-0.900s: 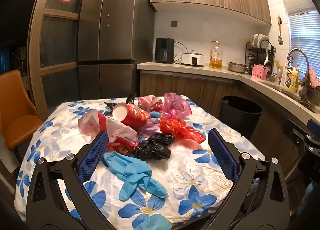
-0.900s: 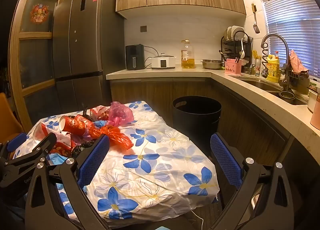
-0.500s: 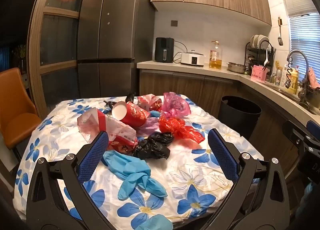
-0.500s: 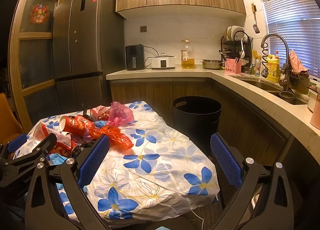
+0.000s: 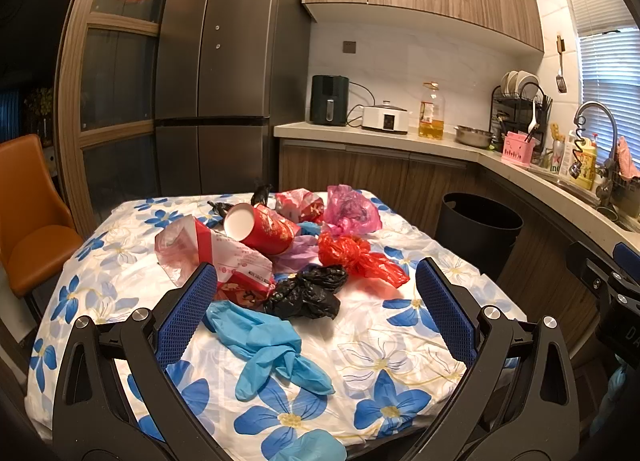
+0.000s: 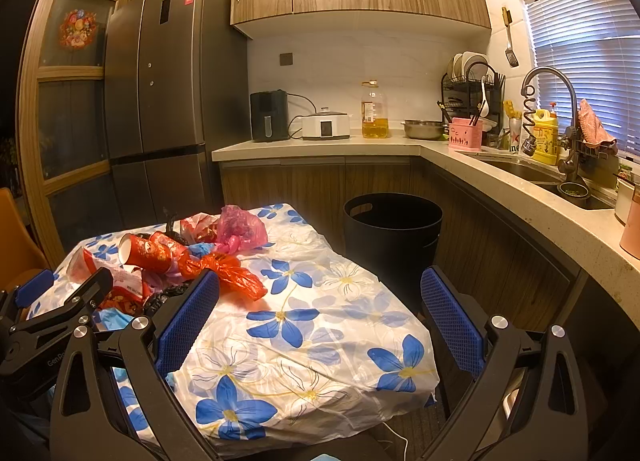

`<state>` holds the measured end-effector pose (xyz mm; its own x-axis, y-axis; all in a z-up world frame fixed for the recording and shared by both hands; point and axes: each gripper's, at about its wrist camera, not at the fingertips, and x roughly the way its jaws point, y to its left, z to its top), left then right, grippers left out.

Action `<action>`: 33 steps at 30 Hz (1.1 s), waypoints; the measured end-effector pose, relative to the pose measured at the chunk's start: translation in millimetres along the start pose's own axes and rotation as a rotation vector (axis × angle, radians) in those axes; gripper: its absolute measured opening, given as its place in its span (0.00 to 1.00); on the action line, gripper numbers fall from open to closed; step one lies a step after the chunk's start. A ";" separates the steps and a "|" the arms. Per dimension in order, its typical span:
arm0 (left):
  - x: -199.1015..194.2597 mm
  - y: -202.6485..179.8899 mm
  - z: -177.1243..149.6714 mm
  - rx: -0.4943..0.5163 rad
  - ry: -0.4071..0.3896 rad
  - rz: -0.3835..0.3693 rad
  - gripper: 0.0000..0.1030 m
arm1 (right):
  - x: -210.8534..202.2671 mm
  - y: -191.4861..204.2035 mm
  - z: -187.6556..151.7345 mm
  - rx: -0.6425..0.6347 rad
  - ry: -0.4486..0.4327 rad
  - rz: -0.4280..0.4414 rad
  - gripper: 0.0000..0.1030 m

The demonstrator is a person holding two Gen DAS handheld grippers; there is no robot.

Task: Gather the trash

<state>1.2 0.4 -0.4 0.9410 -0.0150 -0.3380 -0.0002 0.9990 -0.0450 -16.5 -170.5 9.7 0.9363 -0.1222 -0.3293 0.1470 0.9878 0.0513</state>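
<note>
A heap of trash lies on the flower-print table [image 5: 384, 345]: blue gloves [image 5: 264, 345], a black bag [image 5: 308, 293], a red bag [image 5: 356, 257], a pink bag [image 5: 350, 213], a red paper cup [image 5: 264, 227] on its side and a red-white wrapper [image 5: 224, 257]. My left gripper [image 5: 316, 309] hovers open above the near side of the heap, with the gloves and black bag seen between its fingers, untouched. My right gripper [image 6: 320, 313] stands open over the table's right part [image 6: 320, 325], the red bag [image 6: 228, 271] just left of it. A black trash bin [image 6: 394, 237] stands on the floor beyond the table.
An orange chair [image 5: 28, 217] sits left of the table. A fridge [image 5: 224, 81] and a counter [image 6: 320, 145] with appliances, an oil bottle, a dish rack and a sink line the back and right. The left gripper's body [image 6: 56, 321] shows at the right wrist view's left edge.
The left wrist view has drawn slightly closer over the trash heap. The right gripper has not visibly moved. Both stay open.
</note>
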 end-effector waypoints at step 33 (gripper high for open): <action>-1.5 2.8 -1.6 -0.004 0.000 -0.002 0.95 | -0.1 1.9 1.5 0.001 -0.004 0.000 0.95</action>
<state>-0.8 3.2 -1.5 0.9412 -0.0168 -0.3375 0.0001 0.9988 -0.0496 -15.8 -168.8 11.3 0.9374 -0.1228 -0.3257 0.1475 0.9877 0.0520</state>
